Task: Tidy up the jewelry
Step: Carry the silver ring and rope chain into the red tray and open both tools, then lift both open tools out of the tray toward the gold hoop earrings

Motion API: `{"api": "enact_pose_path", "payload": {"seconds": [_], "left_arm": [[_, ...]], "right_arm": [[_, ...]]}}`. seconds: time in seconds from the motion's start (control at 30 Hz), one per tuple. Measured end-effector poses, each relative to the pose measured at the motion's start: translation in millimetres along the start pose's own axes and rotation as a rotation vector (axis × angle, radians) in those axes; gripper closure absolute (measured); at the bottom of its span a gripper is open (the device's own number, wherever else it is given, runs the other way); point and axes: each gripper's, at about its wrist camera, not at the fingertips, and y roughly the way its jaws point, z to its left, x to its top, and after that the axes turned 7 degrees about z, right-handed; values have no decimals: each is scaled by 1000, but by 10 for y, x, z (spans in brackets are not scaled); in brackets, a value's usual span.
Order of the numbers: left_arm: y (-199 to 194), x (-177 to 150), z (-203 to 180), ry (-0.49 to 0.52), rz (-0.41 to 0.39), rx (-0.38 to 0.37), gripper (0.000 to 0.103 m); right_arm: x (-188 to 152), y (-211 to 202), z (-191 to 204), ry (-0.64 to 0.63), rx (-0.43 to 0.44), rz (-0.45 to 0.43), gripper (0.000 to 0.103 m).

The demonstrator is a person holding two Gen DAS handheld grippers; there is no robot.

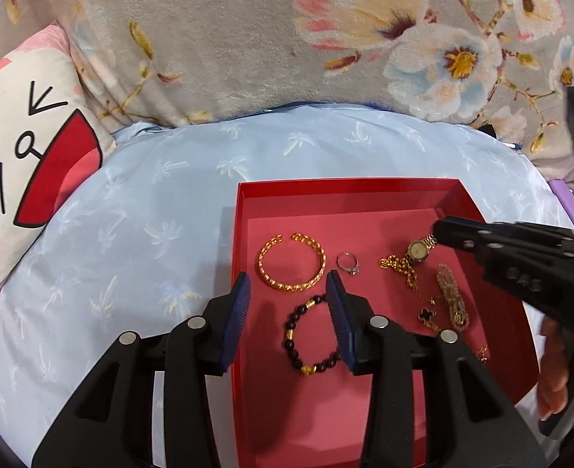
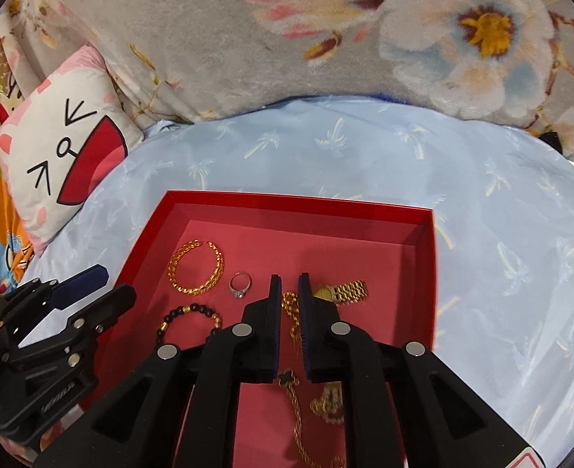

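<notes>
Sitting on a light blue sheet (image 1: 138, 210), the red box (image 2: 294, 202) holds all the jewelry. Going left to right: gold bangle (image 1: 291, 262) with the dark beaded bracelet (image 1: 313, 337) nearer, silver ring (image 1: 348, 263), then a gold chain necklace (image 1: 407, 273), gold watch (image 1: 419, 251) and pearl bracelet (image 1: 452, 298). Left gripper (image 1: 289, 308) hangs open over the beads, nothing in it. Right gripper (image 2: 290, 321) has its jaws a slit apart around the chain, not pinching it.

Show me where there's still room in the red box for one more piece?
Free: the pink floor along the red box's far wall, beyond the open gold bangle and gold watch. Crowded: the near right, where gold chains and a pale beaded bracelet bunch together.
</notes>
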Motion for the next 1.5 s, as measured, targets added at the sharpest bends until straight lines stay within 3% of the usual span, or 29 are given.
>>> {"api": "enact_pose_path", "payload": {"seconds": [0.23,0.7,0.87,1.1,1.5], "left_arm": [[-233,-253,-70,19,-26,-13,63],[-462,-974,-215,18,-11,-33,62],[-564,-1226,-276,29,-40,-13,55],[-722,-1529,-392,46,-88,2,53],[-582,-1806,-400,53,-38,-17,49]], "right_arm": [[-532,-573,72,-37,-35,-97,87],[-1686,-816,92,2,4,-35,87],[-2036,-791,102,6,8,-14,87],[-2336,-784,112,-2,12,-6,87],[-2472,-647,238,-60,36,38,87]]}}
